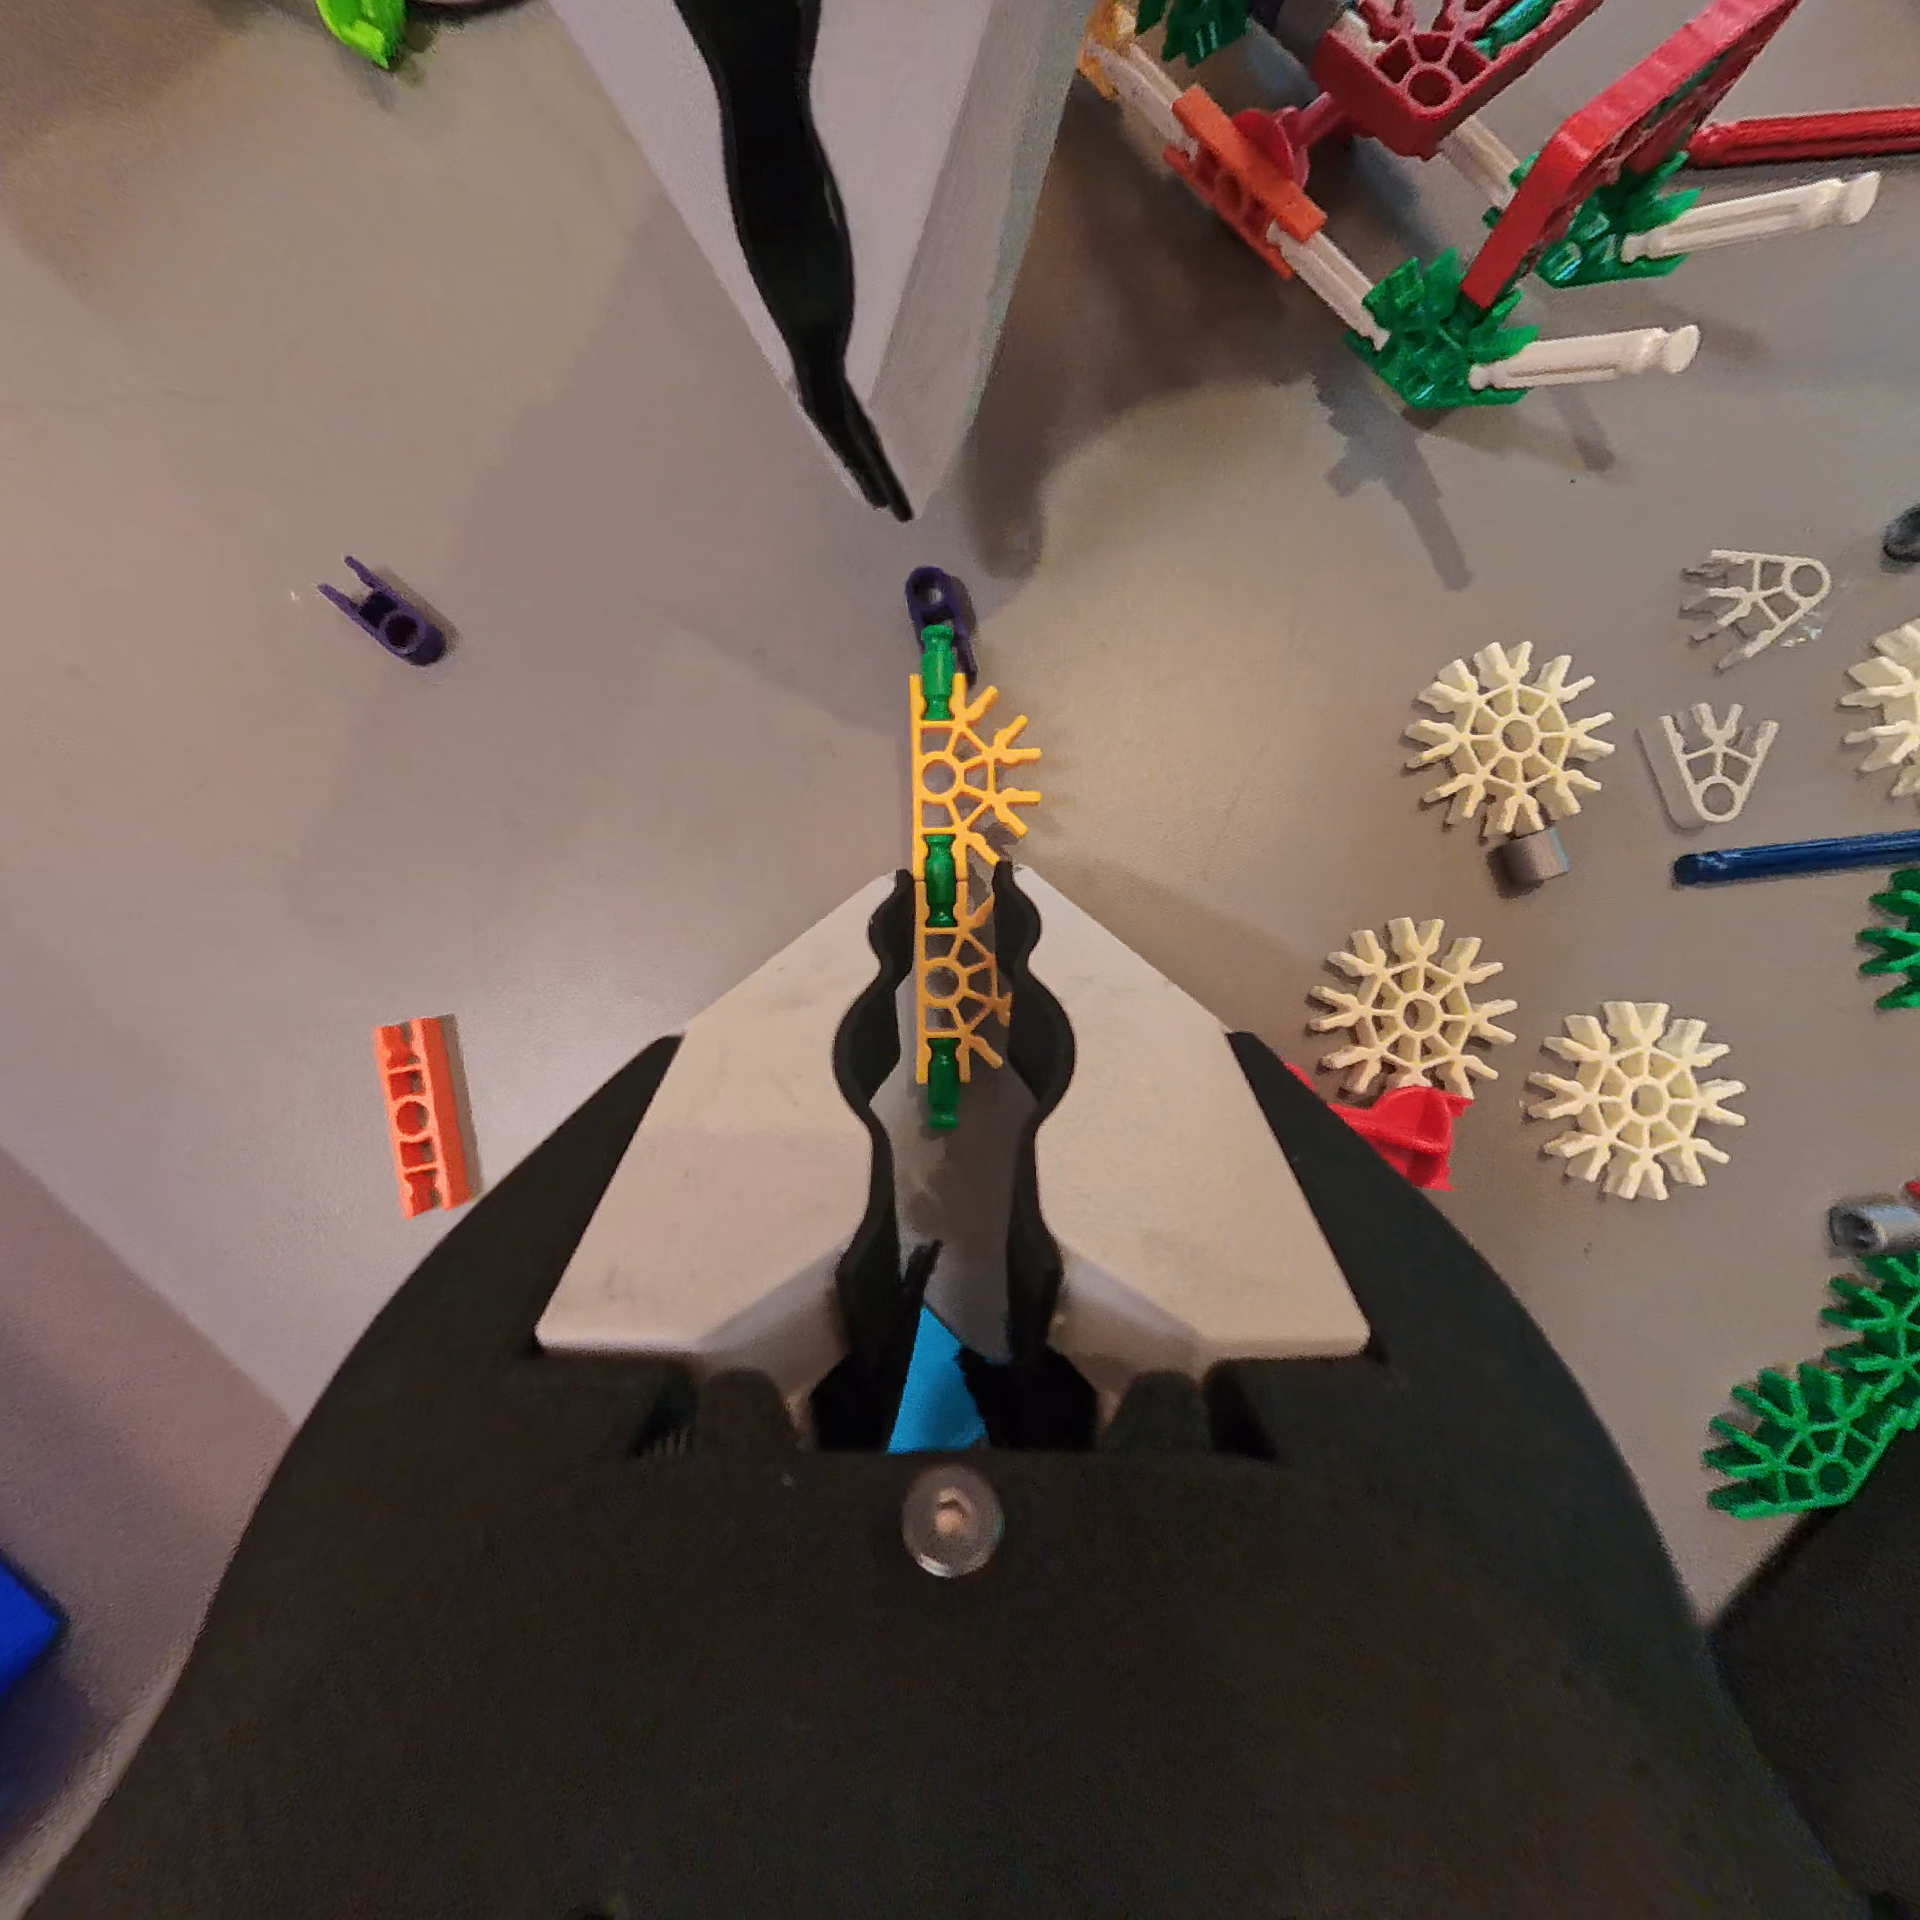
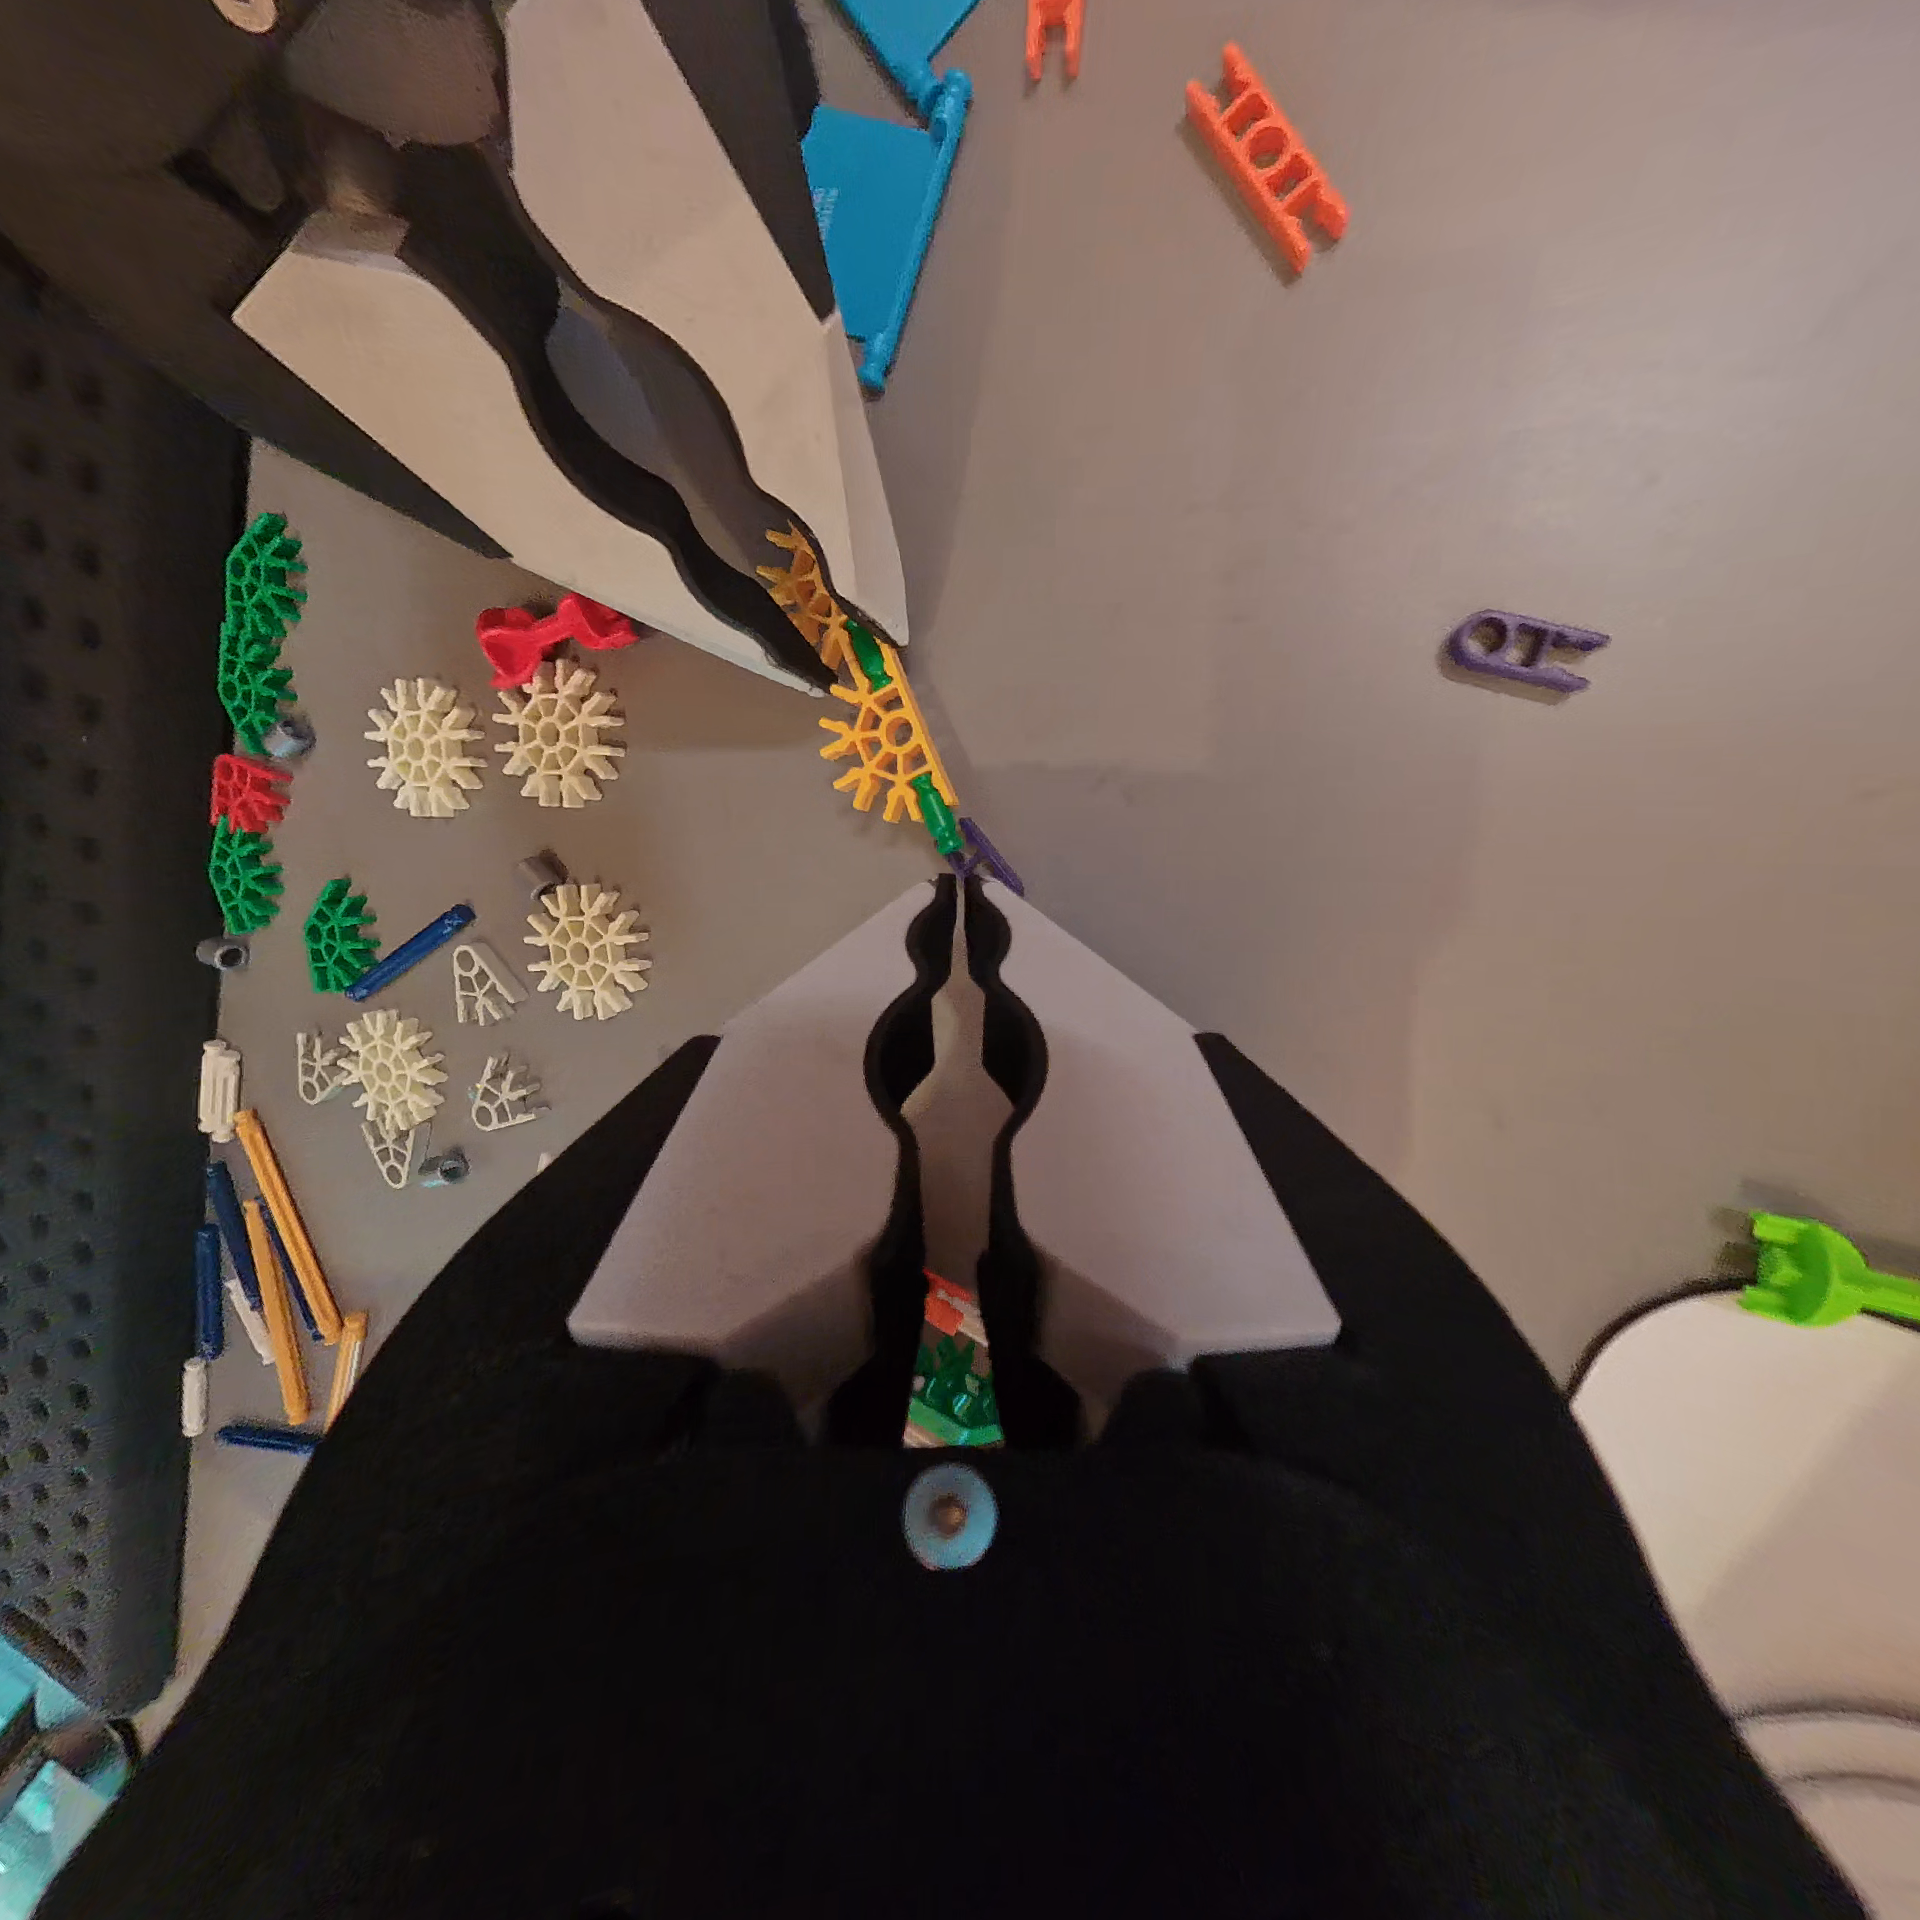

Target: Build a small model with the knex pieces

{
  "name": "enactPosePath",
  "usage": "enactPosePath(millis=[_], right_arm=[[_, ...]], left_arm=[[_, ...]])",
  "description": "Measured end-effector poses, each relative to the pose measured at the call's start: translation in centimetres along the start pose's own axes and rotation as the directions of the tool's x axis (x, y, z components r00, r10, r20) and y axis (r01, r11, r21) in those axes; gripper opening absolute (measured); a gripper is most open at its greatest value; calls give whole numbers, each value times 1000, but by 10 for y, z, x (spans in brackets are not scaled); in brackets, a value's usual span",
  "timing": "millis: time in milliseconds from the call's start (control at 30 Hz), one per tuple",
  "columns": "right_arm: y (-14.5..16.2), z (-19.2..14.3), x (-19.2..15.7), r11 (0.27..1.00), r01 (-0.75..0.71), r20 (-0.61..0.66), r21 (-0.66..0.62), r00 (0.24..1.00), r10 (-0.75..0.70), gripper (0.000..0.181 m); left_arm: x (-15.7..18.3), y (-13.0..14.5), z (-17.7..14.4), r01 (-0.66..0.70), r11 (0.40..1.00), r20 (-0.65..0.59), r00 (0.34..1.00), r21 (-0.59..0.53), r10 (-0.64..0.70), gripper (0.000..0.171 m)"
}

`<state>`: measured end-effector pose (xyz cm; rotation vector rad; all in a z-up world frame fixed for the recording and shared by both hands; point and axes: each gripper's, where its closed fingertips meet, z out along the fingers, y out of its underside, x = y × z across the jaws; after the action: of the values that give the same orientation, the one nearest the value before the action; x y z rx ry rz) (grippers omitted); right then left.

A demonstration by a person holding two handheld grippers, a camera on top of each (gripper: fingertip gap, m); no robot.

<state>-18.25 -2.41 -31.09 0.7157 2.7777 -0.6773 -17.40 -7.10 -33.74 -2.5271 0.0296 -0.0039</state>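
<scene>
- Left gripper (image 1: 948, 883): jaws clamped on a yellow connector strip (image 1: 961, 883) joined by green rods, above the grey table (image 1: 520, 831).
- Right gripper (image 2: 958, 891): jaws pinched on a purple clip (image 2: 987, 854) at the strip's far end.

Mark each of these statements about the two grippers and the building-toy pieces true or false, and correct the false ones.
1. The left gripper is shut on the yellow and green strip. True.
2. The right gripper is wide open. False: its jaws are almost closed, pinching the purple clip at the strip's far end.
3. An orange piece lies flat on the grey table, apart from both grippers. True.
4. The second purple clip is attached to the strip. False: it lies alone on the table.
5. Several white snowflake wheels lie on the table. True.
</scene>
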Motion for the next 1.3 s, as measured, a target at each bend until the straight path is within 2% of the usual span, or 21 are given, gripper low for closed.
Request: enactPosePath(millis=[233,533,900,1300], right_arm=[[3,17,-6,998,58,42,-35,998,-57,0],[9,19,-3,995,69,50,-67,997,-66,0],[8,28,-4,992,91,59,-89,995,-86,0],[7,29,-4,990,88,50,-112,995,-82,0]], left_arm=[[8,1,4,66,998,21,998,-14,-66,11],[7,-3,6,104,995,53,993,-13,-103,11],[8,1,5,109,993,99,990,-37,-105,11],[10,2,8,109,993,97,990,-50,-104,11]])
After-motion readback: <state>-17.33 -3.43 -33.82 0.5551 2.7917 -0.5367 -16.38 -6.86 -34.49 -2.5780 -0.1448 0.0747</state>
